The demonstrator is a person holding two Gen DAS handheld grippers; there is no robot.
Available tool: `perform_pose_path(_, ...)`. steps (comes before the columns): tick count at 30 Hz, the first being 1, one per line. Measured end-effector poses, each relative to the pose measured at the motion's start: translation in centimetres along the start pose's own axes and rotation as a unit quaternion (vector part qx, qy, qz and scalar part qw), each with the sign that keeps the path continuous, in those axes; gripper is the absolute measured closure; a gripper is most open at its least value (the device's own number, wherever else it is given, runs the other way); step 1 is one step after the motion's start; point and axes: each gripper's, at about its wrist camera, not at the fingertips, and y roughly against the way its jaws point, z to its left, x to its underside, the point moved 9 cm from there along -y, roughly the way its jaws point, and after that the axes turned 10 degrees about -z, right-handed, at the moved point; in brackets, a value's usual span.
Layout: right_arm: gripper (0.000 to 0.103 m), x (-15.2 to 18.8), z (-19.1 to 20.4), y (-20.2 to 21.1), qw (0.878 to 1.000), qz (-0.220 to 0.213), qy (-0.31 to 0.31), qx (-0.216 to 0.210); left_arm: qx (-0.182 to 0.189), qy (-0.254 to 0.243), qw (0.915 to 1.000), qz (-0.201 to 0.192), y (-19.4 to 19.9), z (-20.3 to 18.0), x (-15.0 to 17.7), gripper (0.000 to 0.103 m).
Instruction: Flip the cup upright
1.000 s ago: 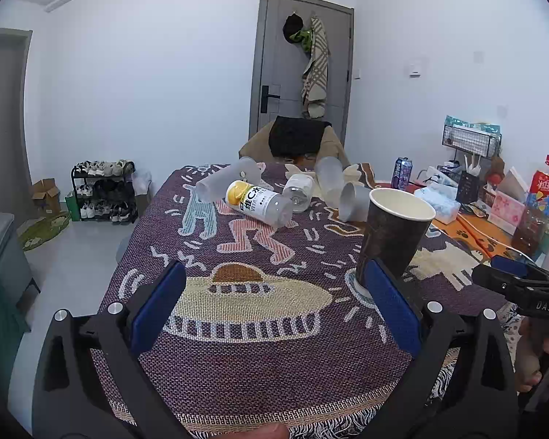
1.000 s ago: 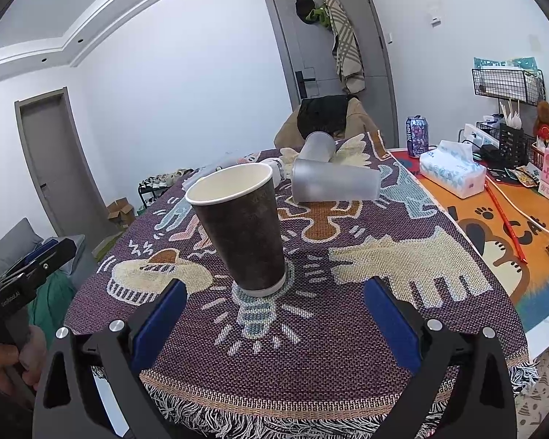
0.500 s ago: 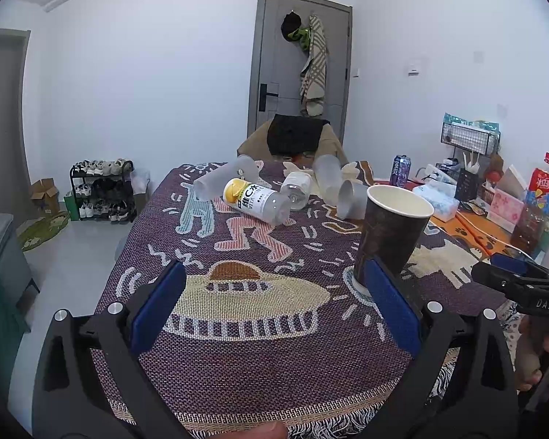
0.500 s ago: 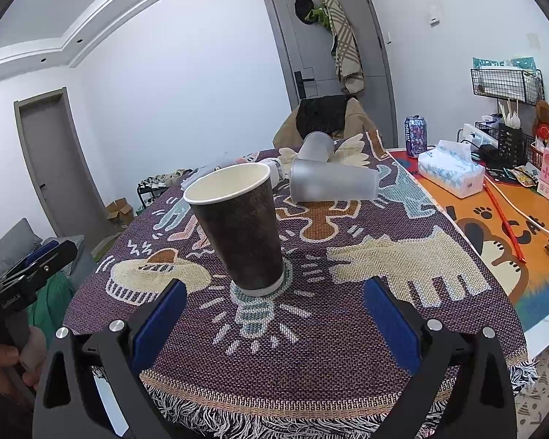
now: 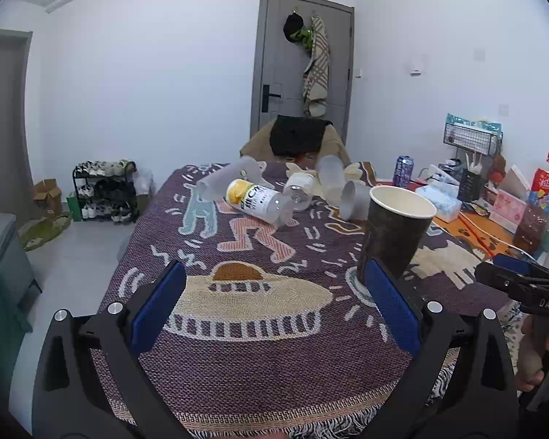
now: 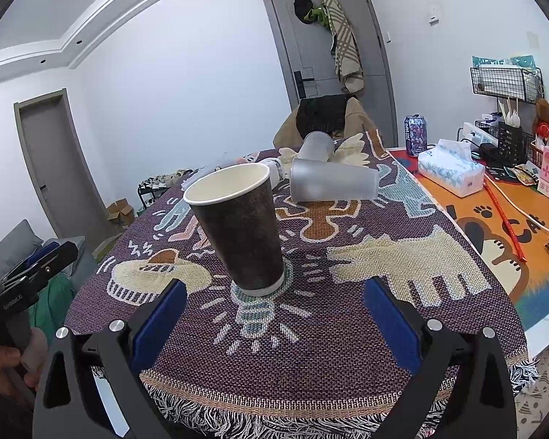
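Observation:
A dark brown paper cup (image 6: 238, 226) stands upright, mouth up, on the patterned purple cloth (image 6: 311, 329). It also shows in the left wrist view (image 5: 395, 234), just beyond the right finger. My right gripper (image 6: 272, 325) is open and empty, a short way in front of the cup. My left gripper (image 5: 274, 314) is open and empty, with the cup to its right. Nothing touches the cup.
Frosted plastic cups (image 6: 333, 183) lie on their sides behind the paper cup, with a yellow-capped bottle (image 5: 260, 201) and a clear jar (image 5: 300, 192). A tissue pack (image 6: 452, 172), a can (image 6: 415, 135) and boxes stand on the orange mat at right. The fringed table edge (image 6: 274, 417) is near.
Both grippers have drifted back slightly from the cup. The cup stands in the same spot. Both stay open.

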Motion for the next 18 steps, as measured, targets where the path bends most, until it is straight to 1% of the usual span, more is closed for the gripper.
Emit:
perform_pose_path(8,0.008,0.1,0.1,-0.1,1.000,0.002,0.002,0.001,0.007,-0.006,1.0000,0.001,0.1,-0.4,0.2,0.006)
perform_pose_path(16,0.008,0.4,0.1,-0.5,1.000,0.009,0.007,0.003,0.019,0.004,0.9998,0.002,0.2,-0.1,0.3,0.006)
perform_pose_path(18,0.008,0.7,-0.4,-1.3,1.000,0.017,0.012,0.013,0.019,0.005,0.9998,0.008,-0.2,0.0,0.7,0.006)
